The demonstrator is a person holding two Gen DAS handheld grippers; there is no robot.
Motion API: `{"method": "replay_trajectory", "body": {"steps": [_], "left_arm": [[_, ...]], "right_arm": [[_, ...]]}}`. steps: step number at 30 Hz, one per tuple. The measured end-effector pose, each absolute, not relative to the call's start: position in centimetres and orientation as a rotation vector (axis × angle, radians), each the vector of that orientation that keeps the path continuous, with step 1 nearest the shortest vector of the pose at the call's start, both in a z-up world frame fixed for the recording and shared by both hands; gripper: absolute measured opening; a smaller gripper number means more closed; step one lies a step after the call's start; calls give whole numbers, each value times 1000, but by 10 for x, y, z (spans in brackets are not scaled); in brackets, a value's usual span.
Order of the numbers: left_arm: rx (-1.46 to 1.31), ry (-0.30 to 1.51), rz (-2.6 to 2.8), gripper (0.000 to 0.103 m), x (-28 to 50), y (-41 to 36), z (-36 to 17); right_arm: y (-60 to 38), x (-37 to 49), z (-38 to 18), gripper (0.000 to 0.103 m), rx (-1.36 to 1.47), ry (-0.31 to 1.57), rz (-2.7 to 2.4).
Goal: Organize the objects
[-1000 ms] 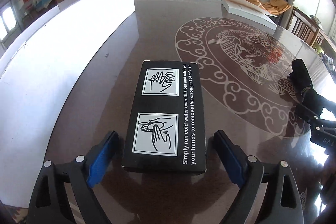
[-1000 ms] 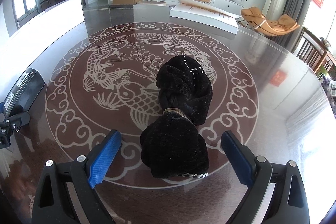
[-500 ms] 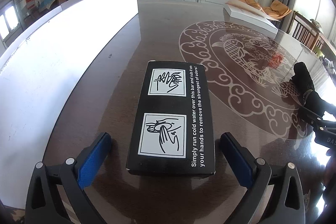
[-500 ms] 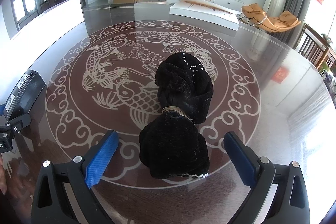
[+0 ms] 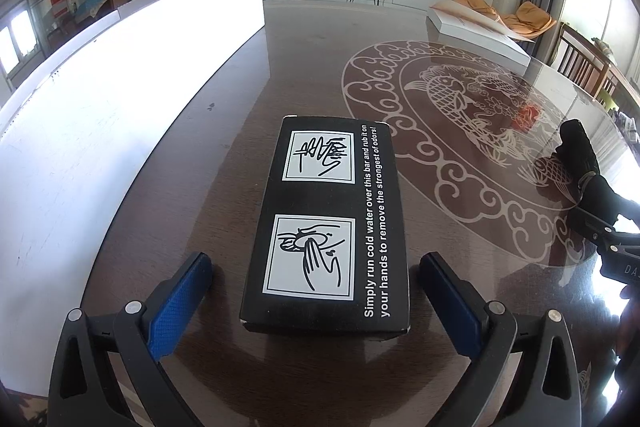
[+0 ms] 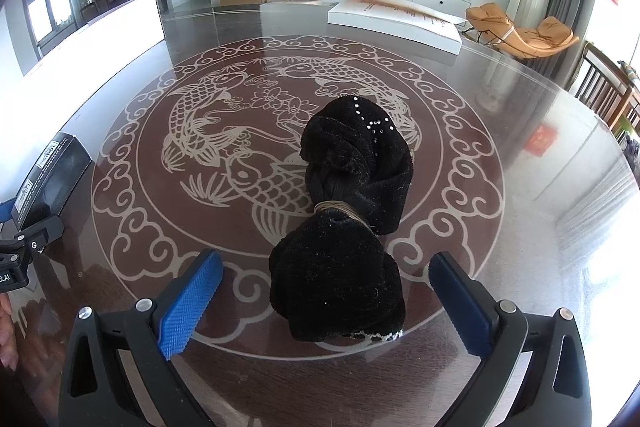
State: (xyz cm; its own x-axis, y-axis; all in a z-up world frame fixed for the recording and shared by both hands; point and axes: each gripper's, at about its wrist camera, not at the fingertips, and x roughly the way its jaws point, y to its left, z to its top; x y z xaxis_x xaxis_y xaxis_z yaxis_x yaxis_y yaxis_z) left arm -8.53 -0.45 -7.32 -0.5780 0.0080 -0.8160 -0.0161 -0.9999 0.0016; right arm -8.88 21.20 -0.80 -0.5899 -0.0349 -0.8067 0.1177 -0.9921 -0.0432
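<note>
Black cardboard, a flat rectangular box [image 5: 326, 227] with white hand-washing pictures, is seen lying on the glossy dark counter [image 5: 224, 163], between the spread jaws of the left gripper [image 5: 316, 291], untouched. Its long axis is pointed away from the camera, toward the room. A black velvet cloth bundle tied at its waist [image 6: 352, 223] is framed likewise by the spread right gripper [image 6: 326, 297]. If closed off-centre, the box could be skidded on the slick surface; the soft bundle could be squeezed out.
</note>
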Motion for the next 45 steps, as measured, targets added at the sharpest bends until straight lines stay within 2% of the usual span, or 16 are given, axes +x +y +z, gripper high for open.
{"method": "replay_trajectory", "body": {"steps": [45], "left_arm": [[-1434, 13, 2781, 103, -86, -4, -75]], "right_arm": [[215, -87, -8, 103, 1388, 107, -2709]]}}
